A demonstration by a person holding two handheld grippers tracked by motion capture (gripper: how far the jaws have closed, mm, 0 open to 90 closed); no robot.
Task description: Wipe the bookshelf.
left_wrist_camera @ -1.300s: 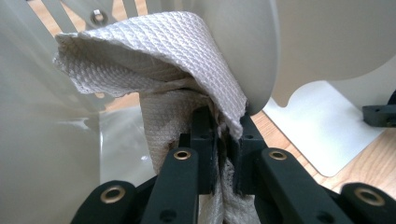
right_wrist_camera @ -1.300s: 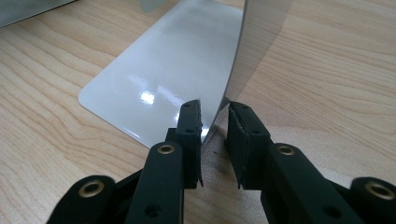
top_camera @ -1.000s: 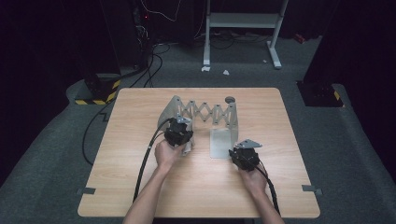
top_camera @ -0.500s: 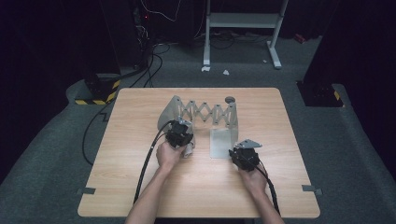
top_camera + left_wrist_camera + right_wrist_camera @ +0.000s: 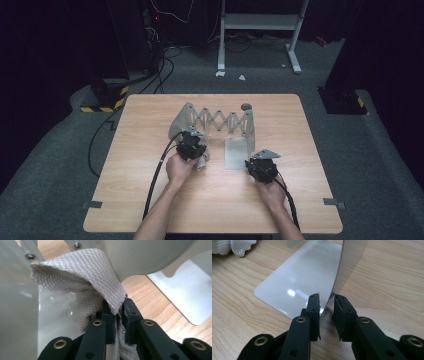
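While the left claw (image 5: pixel 117 315) pinches a white cloth (image 5: pixel 82 272) against the accordion rack's left end plate (image 5: pixel 181 120), the right claw (image 5: pixel 326 315) sits narrow astride the rack's upright right plate (image 5: pixel 347 267), mid-table (image 5: pixel 150 200); whether its pads press I cannot tell.

Right claw (image 5: pixel 326 315) straddles the upright plate's (image 5: pixel 347 267) lower edge.

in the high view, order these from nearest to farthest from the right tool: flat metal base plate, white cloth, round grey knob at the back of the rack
1. Flat metal base plate: right beside the right tool, just to its left; the upright panel at the plate's edge stands between the jaws.
2. White cloth: farther left, gripped by the left tool.
3. Round grey knob: farthest, at the rack's back end.
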